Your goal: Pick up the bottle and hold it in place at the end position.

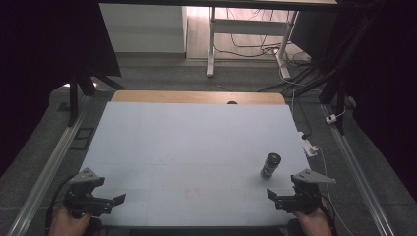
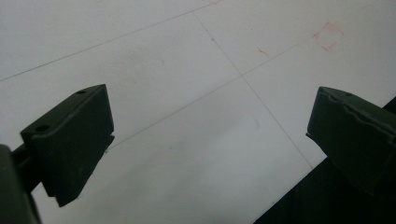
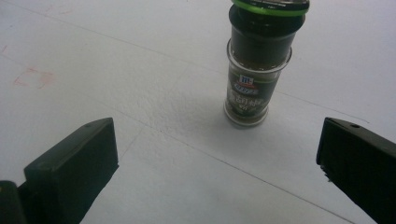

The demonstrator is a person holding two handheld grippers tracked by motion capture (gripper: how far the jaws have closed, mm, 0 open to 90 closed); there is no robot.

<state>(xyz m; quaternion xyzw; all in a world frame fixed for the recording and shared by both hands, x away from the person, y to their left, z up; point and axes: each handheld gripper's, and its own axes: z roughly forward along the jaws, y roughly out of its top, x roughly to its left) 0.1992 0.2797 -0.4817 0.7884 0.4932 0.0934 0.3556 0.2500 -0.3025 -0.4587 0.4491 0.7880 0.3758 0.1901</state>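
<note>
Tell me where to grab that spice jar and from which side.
Grip the spice jar across its round glass body, below the dark cap. It stands upright and alone on the white table, so come in level from the near side with the right hand-held gripper, whose open jaws already face it.

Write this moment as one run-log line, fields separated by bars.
left gripper: open, nothing held | right gripper: open, nothing held | spice jar: upright on table, ahead of right gripper
</note>
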